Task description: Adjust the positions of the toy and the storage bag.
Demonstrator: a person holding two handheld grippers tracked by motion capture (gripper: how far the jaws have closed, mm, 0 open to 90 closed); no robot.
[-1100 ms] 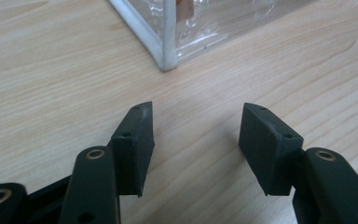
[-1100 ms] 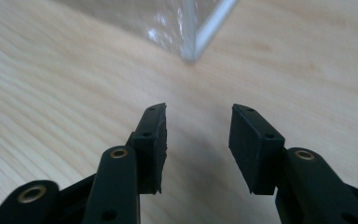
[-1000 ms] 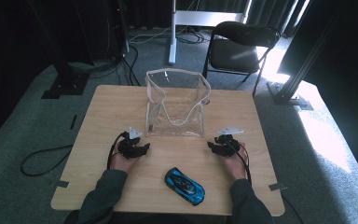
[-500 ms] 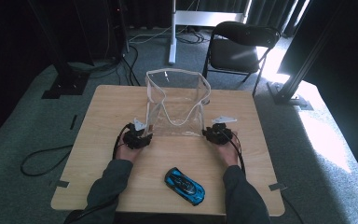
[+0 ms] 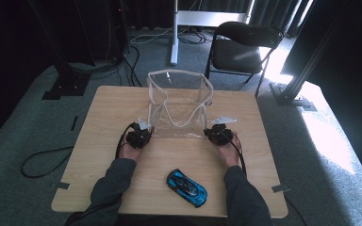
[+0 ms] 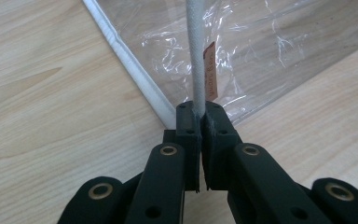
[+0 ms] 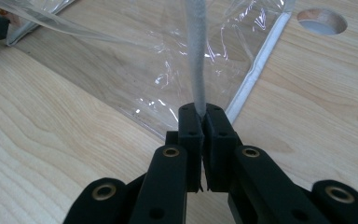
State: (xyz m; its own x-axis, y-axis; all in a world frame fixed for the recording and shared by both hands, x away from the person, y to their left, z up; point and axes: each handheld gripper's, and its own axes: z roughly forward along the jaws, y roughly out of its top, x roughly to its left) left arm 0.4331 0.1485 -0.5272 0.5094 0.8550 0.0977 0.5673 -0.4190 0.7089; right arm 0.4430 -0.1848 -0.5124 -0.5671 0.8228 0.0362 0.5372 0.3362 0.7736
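We have the clear bag (image 5: 179,106) standing upright at the middle of the desk (image 5: 99,122), its mouth open upward. Our left tongs (image 6: 199,122) have just been closing and now pinch the white piping at the bag's near left corner; our right tongs (image 7: 201,120) have done the same at the near right corner, the piping caught between the pads. The blue toy car (image 5: 186,187) lies nearer to us than the bag, well apart from it, between our forearms. To do this step well, we judge both grips should stay firm and level, pulling the two corners apart evenly so the mouth stays wide and the thin film does not twist or tear. A lopsided pull would likely tip the bag over.
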